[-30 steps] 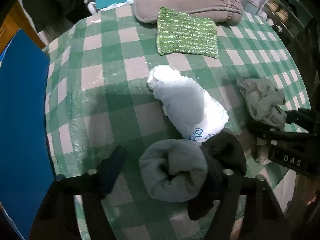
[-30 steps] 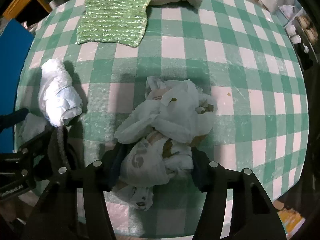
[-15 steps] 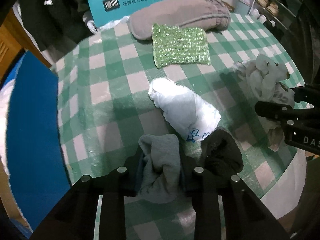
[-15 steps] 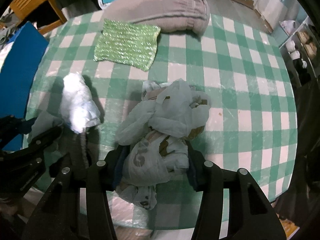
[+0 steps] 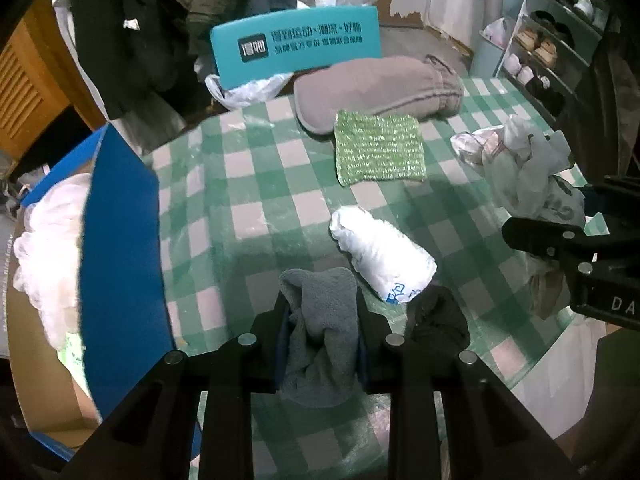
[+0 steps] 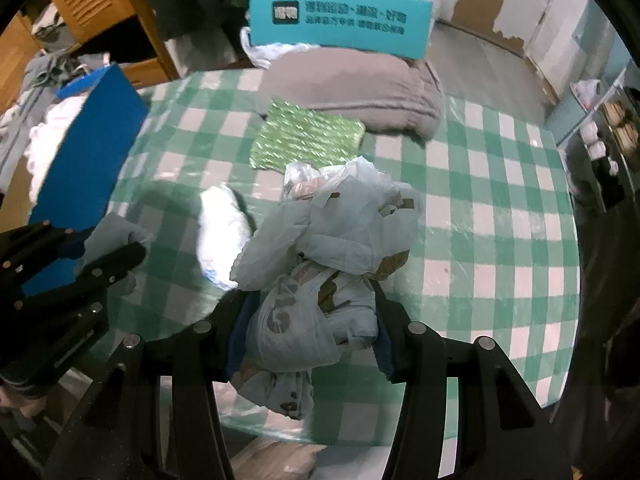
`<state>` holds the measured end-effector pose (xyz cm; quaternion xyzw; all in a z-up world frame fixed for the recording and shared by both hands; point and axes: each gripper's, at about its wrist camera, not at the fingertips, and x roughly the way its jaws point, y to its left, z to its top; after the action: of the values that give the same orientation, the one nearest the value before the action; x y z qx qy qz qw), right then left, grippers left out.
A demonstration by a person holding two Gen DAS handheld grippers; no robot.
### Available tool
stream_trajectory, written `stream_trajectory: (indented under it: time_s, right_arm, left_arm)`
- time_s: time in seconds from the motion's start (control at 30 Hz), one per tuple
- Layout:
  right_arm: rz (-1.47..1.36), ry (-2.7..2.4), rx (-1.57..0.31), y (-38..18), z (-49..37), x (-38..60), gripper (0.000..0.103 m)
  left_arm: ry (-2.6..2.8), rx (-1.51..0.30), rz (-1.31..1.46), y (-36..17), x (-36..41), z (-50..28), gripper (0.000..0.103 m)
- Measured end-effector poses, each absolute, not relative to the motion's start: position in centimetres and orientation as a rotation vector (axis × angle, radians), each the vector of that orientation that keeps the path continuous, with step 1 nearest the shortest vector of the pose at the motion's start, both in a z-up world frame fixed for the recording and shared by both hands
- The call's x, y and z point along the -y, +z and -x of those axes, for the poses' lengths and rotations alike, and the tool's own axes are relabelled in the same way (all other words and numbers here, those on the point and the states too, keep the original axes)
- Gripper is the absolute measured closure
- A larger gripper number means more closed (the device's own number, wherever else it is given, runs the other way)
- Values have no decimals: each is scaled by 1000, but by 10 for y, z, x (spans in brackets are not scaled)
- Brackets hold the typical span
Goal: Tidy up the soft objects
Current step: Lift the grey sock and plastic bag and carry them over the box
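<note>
Box at left: a blue-walled cardboard box stands just beside the table, white stuffing inside; probably the drop-off, though that is a judgement.
Left tool: clenched on a grey fleece cloth, its jaws having just been closing, the cloth bunched between them and clear of the check tablecloth.
Grey cloth, handling: light, limp, compressible; a mid-bundle pinch suits it, loose ends will dangle.
Table middle: a white wrapped bundle, a dark rag, a green knitted pad and a grey cushion lie unheld.
Right tool: grasping a crumpled plastic bag, held above the table.
Bag, handling: featherlight, slippery, crushable; grip the dense wad, not the flapping edges.
Pose: both tools point steeply downward, side by side.
</note>
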<state>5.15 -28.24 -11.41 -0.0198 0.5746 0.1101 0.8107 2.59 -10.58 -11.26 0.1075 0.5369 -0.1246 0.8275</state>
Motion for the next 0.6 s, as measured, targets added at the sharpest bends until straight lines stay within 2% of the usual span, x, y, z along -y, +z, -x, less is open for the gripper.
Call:
stream_trajectory:
  time_s: [0.6]
  right_arm:
    - [64, 331, -1145, -73, -48, 244, 52]
  left_arm:
    - [-200, -1035, -207, -67, 73, -25, 76]
